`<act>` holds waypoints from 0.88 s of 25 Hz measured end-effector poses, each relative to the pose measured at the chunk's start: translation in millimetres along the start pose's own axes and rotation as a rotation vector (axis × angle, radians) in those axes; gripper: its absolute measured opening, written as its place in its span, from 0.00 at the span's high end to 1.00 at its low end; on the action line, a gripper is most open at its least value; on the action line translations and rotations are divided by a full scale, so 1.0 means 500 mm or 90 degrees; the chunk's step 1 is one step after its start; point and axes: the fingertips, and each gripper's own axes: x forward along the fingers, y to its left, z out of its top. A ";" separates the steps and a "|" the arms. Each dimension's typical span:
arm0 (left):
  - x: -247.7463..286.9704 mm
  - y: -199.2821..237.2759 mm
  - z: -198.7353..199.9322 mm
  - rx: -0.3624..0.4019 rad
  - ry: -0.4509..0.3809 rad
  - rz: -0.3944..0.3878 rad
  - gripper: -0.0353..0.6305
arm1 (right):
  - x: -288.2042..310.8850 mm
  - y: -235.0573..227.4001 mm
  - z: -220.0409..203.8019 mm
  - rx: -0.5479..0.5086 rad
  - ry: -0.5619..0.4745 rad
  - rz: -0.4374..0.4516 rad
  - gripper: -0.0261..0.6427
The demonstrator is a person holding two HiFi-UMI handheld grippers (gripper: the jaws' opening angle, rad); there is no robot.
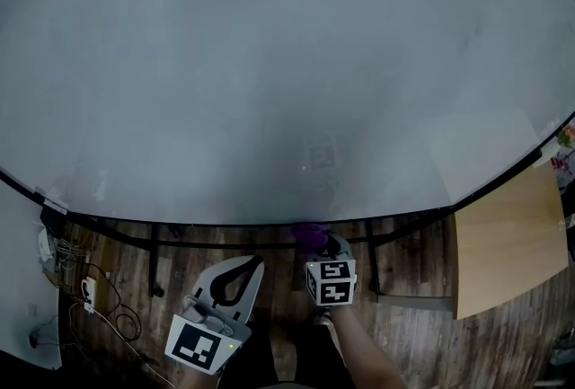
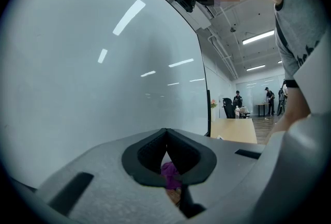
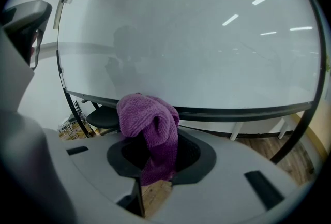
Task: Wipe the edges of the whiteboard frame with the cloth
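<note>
1. The right hand-held gripper (image 1: 319, 251) is clamped shut on the purple cloth (image 1: 309, 234). In the right gripper view, the cloth passes between the two jaws and bunches up above their tips.
2. The cloth sits against the lower edge of the whiteboard frame (image 1: 180, 221), roughly at the middle of that edge. We judge that it is touching the frame, but the head view is too dark there to confirm it.
3. The left hand-held gripper (image 1: 252, 267) hangs below the frame, apart from it, with its jaw tips closed together and nothing held. The purple seen through its gap is the cloth beyond.
4. Progress: we judge that the bottom edge is being wiped now. The frame shows no marks or streaks, so we cannot tell which lengths are already wiped.
5. Remaining, in our judgement: the rest of the bottom edge, both side edges and the top edge of the whiteboard (image 1: 269, 64).
</note>
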 end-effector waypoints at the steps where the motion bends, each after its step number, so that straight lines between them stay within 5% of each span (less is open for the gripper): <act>1: 0.006 -0.006 0.000 -0.001 0.000 0.000 0.92 | -0.003 -0.009 -0.001 -0.002 0.001 -0.001 0.81; 22: 0.131 -0.142 0.005 0.005 -0.008 -0.006 0.92 | -0.050 -0.181 -0.019 -0.026 0.005 0.002 0.81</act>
